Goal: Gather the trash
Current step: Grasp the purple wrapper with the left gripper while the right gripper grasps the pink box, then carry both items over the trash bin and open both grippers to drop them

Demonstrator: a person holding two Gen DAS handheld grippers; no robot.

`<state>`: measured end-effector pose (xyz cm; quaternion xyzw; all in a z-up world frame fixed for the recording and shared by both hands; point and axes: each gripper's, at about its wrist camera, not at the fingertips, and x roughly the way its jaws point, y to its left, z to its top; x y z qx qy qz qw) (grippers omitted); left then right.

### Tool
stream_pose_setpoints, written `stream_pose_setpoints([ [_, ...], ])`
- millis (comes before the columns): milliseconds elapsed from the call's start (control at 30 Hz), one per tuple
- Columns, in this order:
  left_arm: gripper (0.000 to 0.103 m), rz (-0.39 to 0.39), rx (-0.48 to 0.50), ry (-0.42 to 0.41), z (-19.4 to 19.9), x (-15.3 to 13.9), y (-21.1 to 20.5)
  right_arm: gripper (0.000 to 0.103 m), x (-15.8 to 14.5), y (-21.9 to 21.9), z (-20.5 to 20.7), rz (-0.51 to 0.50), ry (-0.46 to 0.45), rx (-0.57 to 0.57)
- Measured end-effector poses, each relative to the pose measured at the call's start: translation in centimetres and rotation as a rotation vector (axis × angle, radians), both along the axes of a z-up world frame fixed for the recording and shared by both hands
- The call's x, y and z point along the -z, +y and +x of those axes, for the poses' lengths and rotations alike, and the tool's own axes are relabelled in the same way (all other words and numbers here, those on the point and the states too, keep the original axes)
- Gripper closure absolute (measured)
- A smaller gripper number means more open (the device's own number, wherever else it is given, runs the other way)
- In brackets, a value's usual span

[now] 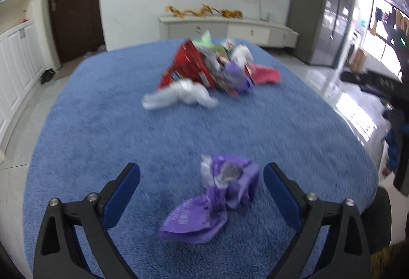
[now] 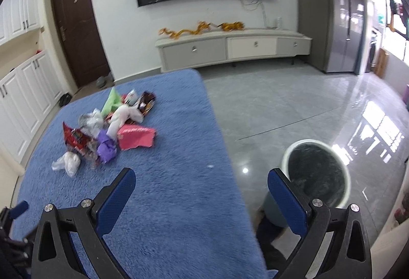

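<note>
Left gripper (image 1: 202, 173) has its jaws wide apart, holding nothing, with a crumpled purple plastic wrapper (image 1: 212, 198) lying between the blue pads, closer to the right pad than the left. Right gripper (image 2: 202, 178) is also spread wide and empty, poised over the bench edge; left finger over the blue fuzzy cloth (image 2: 163, 202) that covers the bench, right finger in front of a round white-rimmed bin with a dark liner (image 2: 317, 174) standing on the glossy grey floor tiles just off the bench edge. The step in hand looks like a pickup of the purple wrapper with the left side. To do it well: shift slightly right to centre the bunched middle between the pads, drop low until the tips brush the pile, then close fully, since thin film collapses and gives little to bite on. Grabbing the twisted waist rather than the flared lower end should stop it slipping out. The cloth is shaggy and soft, so tips could snag fibres if pushed too deep. Far ahead of the left gripper sits the rest of the heap (image 1: 214, 69): red foil bag, clear crinkled plastic film, pink packet, pale green wrapper, more purple scraps, all light, floppy, irregular. Both views are motion-blurred, so finer detail on labels can't be read.
</note>
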<state>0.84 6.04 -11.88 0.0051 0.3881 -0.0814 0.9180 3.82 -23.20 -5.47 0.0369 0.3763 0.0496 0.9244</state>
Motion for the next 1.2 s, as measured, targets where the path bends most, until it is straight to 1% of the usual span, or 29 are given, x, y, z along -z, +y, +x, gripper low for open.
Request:
stream_pose_setpoints([
  [67, 0.023, -0.014, 0.027, 0.042, 0.5, 0.7, -0.2, 0.0, 0.5, 0.9, 0.9, 0.013, 0.017, -0.034],
  [133, 0.03, -0.021, 0.045, 0.084, 1.0, 1.5, -0.4, 0.0, 1.1, 2.0, 2.1, 0.029, 0.035, -0.075],
  [200, 0.04, -0.023, 0.056, 0.101, 1.1, 1.9, -0.4, 0.0, 1.5, 2.9, 3.3, 0.046, 0.049, -0.103],
  [233, 0.049, -0.023, 0.062, 0.111, 1.2, 2.1, -0.4, 0.0, 1.9, 3.6, 4.2, 0.059, 0.059, -0.123],
  [300, 0.056, -0.015, 0.06, 0.102, 1.4, 2.1, -0.2, 0.001, 2.4, 4.6, 5.7, 0.066, 0.07, -0.143],
  [333, 0.063, -0.018, 0.058, 0.102, 1.5, 2.0, -0.1, 0.002, 2.5, 5.0, 6.2, 0.07, 0.075, -0.152],
  [367, 0.067, -0.022, 0.054, 0.102, 1.8, 2.0, 0.1, 0.003, 2.7, 5.3, 6.8, 0.074, 0.08, -0.16],
  [433, 0.071, -0.04, 0.045, 0.104, 2.3, 2.0, 0.6, 0.004, 3.3, 6.4, 8.3, 0.088, 0.094, -0.181],
  [533, 0.076, -0.068, 0.04, 0.107, 2.9, 1.9, 1.1, 0.004, 3.9, 7.6, 9.8, 0.096, 0.106, -0.202],
  [633, 0.078, -0.085, 0.041, 0.106, 3.1, 2.0, 1.3, 0.004, 4.6, 8.4, 11.0, 0.083, 0.122, -0.207],
  [800, 0.079, -0.104, 0.053, 0.105, 3.4, 2.0, 1.3, 0.013, 5.7, 8.7, 12.7, 0.094, 0.161, -0.207],
  [833, 0.08, -0.107, 0.057, 0.103, 3.3, 2.0, 1.3, 0.018, 6.0, 8.7, 13.0, 0.09, 0.173, -0.205],
  [867, 0.08, -0.109, 0.06, 0.1, 3.2, 1.9, 1.3, 0.029, 6.3, 8.7, 13.2, 0.091, 0.186, -0.205],
  [900, 0.081, -0.111, 0.064, 0.095, 3.1, 1.8, 1.3, 0.033, 6.6, 8.8, 13.5, 0.094, 0.194, -0.206],
  [1067, 0.082, -0.113, 0.075, 0.056, 2.3, 0.7, 1.4, 0.036, 6.5, 8.0, 12.8, 0.094, 0.175, -0.211],
  [1200, 0.083, -0.12, 0.083, 0.024, 1.6, -0.7, 1.4, 0.036, 6.0, 7.2, 11.1, 0.102, 0.155, -0.211],
])
